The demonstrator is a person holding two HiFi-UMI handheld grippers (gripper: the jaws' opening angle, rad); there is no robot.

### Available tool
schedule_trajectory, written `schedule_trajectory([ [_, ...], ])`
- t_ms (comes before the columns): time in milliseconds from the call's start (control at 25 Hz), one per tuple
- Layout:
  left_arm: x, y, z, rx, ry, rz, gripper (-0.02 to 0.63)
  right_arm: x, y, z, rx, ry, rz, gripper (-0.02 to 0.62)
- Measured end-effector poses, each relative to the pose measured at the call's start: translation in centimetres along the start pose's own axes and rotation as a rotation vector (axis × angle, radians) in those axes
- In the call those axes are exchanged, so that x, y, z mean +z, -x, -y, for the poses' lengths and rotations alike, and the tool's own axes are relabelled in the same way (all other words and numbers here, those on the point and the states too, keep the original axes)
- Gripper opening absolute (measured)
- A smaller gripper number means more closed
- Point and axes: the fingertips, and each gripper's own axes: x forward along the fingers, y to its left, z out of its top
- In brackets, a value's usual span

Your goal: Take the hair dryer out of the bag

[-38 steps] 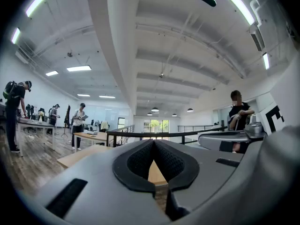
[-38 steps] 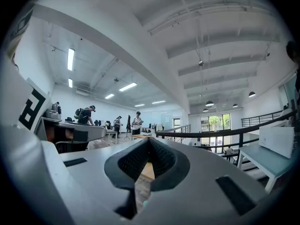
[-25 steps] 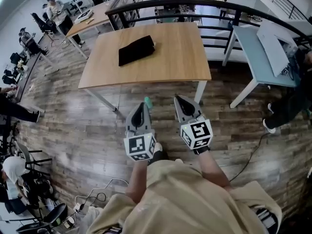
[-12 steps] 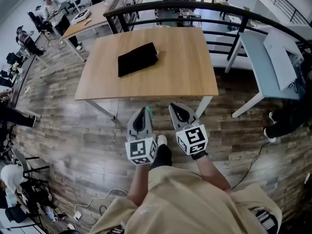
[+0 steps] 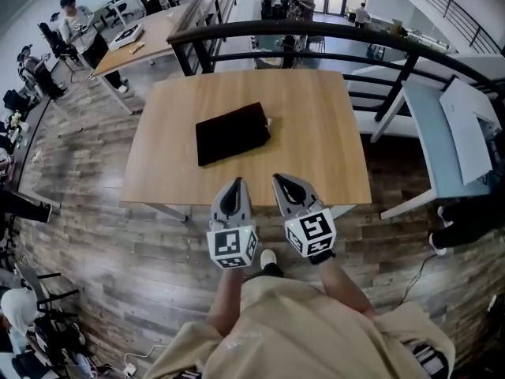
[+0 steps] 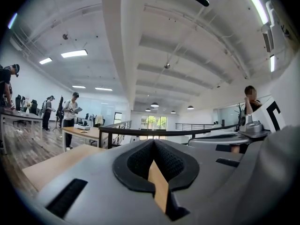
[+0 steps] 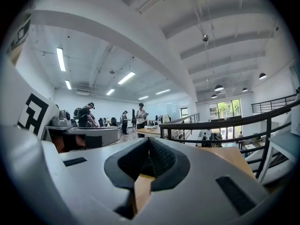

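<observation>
While the left tongs [image 5: 233, 185] and right tongs [image 5: 278, 179] hang pressed together and empty over the near edge of the desk [image 5: 319, 136], the black bag [image 5: 233, 133], hair dryer presumably inside, lies ahead, long axis crosswise, nearer the left tongs.

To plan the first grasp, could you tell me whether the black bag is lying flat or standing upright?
Lying flat: the black bag shows as a low dark rectangle on the wooden table.

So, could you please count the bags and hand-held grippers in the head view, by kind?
Flat black fabric bag on the wooden table: 1
Grey two-jaw grippers with marker cubes, both shut and empty: 2 (left gripper, right gripper)
Total: 3
</observation>
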Motion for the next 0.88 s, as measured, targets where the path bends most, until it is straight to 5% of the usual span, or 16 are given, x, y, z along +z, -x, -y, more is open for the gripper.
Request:
schedule_trajectory([
  [360,-0.9,-8.7,-6.5,-0.014,0.042,-0.012,0.012,-0.2,-9.8,2.9,0.002,0.009,-0.011,0.012],
  [880,-8.3,-16.3,-8.3,-0.038,0.012,-0.207,0.012,-5.2,-15.8,8.8,-0.019,-0.035,-0.103,0.012],
])
